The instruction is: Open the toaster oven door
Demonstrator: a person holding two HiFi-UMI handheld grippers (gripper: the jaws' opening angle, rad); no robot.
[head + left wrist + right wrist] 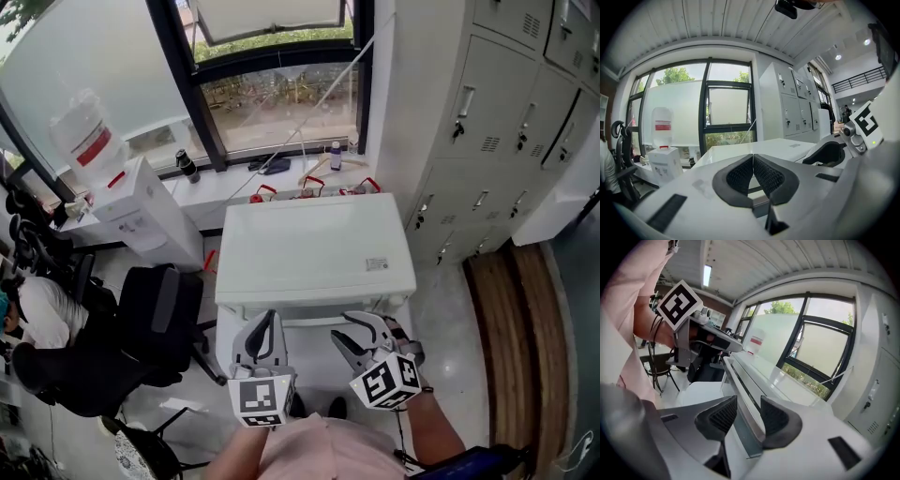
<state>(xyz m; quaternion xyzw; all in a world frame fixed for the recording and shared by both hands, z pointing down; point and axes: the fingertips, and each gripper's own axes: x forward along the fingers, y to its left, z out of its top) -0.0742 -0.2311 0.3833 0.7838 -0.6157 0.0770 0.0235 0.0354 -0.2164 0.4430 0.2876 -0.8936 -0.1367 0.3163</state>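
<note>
The white toaster oven (314,248) stands in the middle of the head view, and its door at the front side is closed. The right gripper (361,333) is at 5 o'clock from the oven, at its front edge. In the right gripper view its jaws are clenched on the long door handle (740,385), one pad on each side of the bar, and the bar fills the gap between them. The left gripper (265,323) is at 7 o'clock from the oven. Its pads (740,176) are pressed together and nothing is between them. A water dispenser (122,197) stands at 10 o'clock from the oven, grey lockers (506,122) at 2 o'clock, and a black chair (141,337) at 8 o'clock.
</note>
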